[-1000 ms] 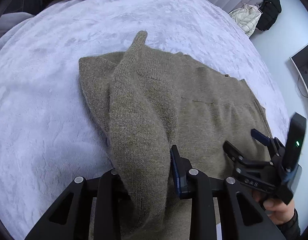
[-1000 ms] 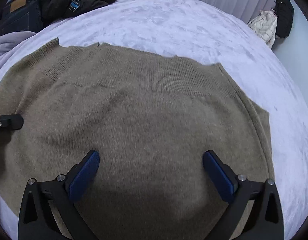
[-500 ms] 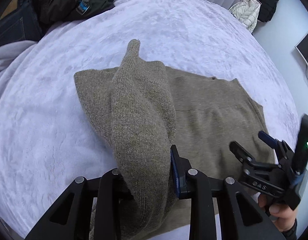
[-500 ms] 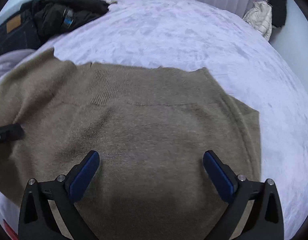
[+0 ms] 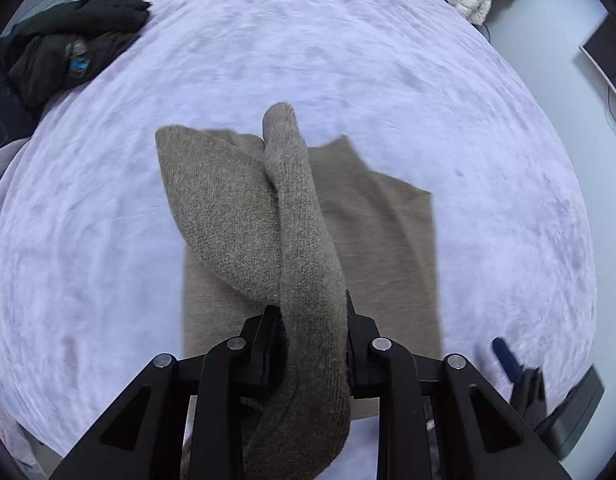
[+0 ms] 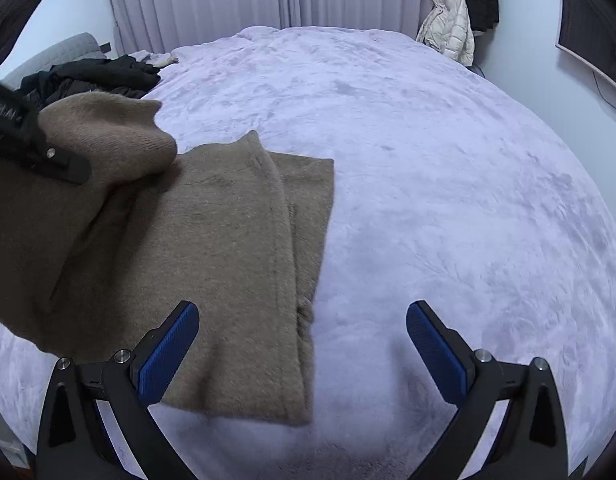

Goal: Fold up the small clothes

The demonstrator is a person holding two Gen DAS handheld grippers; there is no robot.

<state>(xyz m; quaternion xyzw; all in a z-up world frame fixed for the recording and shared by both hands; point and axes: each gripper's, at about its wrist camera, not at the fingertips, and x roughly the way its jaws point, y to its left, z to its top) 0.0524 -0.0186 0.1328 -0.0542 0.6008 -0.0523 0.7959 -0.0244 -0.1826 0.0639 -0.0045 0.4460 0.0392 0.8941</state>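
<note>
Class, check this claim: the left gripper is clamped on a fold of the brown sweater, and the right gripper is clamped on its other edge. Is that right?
Not quite. The left gripper does clamp the brown sweater, but the right gripper is open and empty, as the right wrist view shows.

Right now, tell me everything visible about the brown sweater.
The brown sweater is a fuzzy olive-brown knit lying on the pale lilac bedspread, its body already folded into a long, flat rectangle with layered edges on one side. One ribbed part, seemingly a sleeve, is lifted off the body and hangs pinched between the pads of the left gripper, draping over the fold. The right gripper hovers open at the sweater's edge, not touching it.
</note>
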